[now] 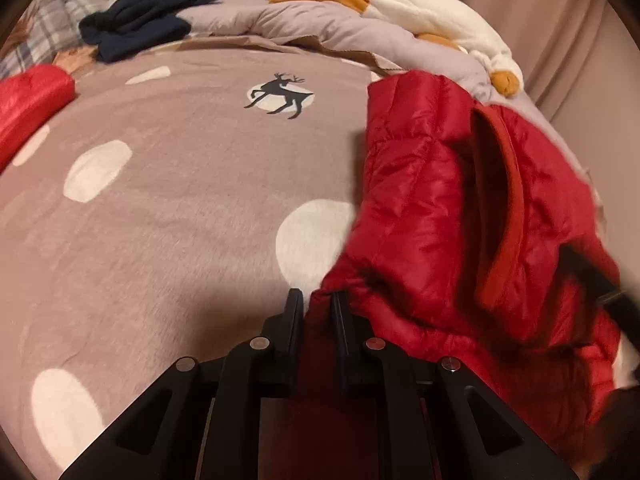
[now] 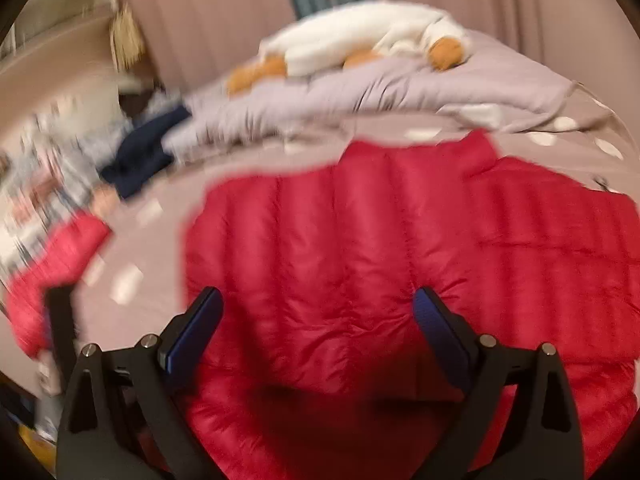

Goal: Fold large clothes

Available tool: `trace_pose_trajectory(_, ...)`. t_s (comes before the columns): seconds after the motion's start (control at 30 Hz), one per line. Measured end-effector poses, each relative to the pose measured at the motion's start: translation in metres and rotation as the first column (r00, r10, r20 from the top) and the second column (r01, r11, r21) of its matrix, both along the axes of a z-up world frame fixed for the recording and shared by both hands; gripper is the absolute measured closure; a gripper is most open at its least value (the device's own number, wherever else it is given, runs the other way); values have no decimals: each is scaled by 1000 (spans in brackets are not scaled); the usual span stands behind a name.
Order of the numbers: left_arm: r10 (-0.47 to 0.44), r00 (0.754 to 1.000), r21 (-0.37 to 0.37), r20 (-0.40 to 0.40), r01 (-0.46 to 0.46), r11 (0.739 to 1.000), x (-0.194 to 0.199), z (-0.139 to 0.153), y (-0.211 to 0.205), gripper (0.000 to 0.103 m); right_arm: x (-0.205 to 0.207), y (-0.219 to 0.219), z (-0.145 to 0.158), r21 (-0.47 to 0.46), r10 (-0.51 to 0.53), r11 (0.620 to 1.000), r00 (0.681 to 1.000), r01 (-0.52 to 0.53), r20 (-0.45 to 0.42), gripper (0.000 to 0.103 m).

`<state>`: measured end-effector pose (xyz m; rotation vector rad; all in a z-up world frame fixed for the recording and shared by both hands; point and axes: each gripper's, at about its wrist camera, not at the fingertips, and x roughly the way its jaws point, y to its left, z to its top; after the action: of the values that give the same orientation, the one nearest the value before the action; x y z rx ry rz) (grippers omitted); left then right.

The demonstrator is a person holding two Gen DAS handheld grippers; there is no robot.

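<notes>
On the bed: the red puffy jacket [image 1: 432, 208] lies on the pink bedsheet [image 1: 160, 240], to the right of the black deer picture [image 1: 280, 96].
Left gripper: the left gripper [image 1: 316, 312] has its jaws nearly together, and they pinch an edge of the jacket.
Right gripper: the right gripper [image 2: 316, 312] hovers over the flat part of the jacket with its jaws wide apart and nothing between them.
Step now: I think one side of the jacket is being folded over the rest.
How to do it well: keep the pinch tight, because the shiny cloth looks slippery. Lift the edge high enough so it does not drag. Lay it over so the edges line up. The open gripper could press the flat part down so it does not slide.
Other things: a dark blue garment [image 1: 148, 16] and another red piece [image 1: 28, 104] lie left of the deer picture.
Words to read: none that I can see; the right view is blurry.
</notes>
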<state>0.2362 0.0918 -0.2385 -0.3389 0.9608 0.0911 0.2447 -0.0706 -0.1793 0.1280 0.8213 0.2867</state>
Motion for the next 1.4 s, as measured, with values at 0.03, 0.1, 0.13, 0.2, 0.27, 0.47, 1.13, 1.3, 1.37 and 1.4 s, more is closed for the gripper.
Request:
trace_pose_trajectory(0.03, 10, 1000, -26, 0, -10, 1000, 1, -1, 4, 89, 4, 10, -11, -59, 5, 998, 1000, -5, 8, 15)
trace_pose_trajectory(0.1, 11, 1000, -41, 10, -10, 999, 1, -3, 7, 89, 7, 9, -18, -134, -36, 990, 999, 40, 35, 57)
trace_pose_trajectory(0.13, 9, 1000, -37, 11, -9, 999, 1, -4, 6, 89, 6, 2, -19, -126, -62, 990, 998, 66, 33, 67)
trace_pose_trajectory(0.2, 8, 1000, -9, 10, -8, 1000, 0, -2, 2, 89, 9, -32, -7, -6, -146, 989, 989, 146, 16, 84)
trace_pose_trajectory(0.27, 8, 1000, 16, 8, -8, 1000, 0, -2, -1, 89, 6, -72, 10, 86, -222, 972, 974, 219, 33, 84)
trace_pose_trajectory(0.47, 20, 1000, 1, 6, -20, 1000, 3, -2, 2, 89, -16, -195, 22, 166, -496, 858, 868, 486, 23, 73)
trace_pose_trajectory(1.13, -59, 994, 124, 91, 48, 991, 8, 22, -38, 93, -36, -205, 16, 4, -331, 943, 937, 333, 113, 58)
trace_pose_trajectory(1.3, -122, 991, 157, 64, 111, 981, 18, 2, -48, 93, -31, -246, -52, 112, -409, 904, 911, 412, -51, 63)
trace_pose_trajectory(1.37, -120, 991, 138, 66, 111, 984, 16, -2, -47, 93, -36, -259, -53, 185, -413, 890, 909, 417, -65, 63)
trace_pose_trajectory(1.4, -120, 990, 136, 69, 110, 985, 17, -2, -48, 93, -37, -262, -56, 204, -409, 887, 910, 414, -66, 63)
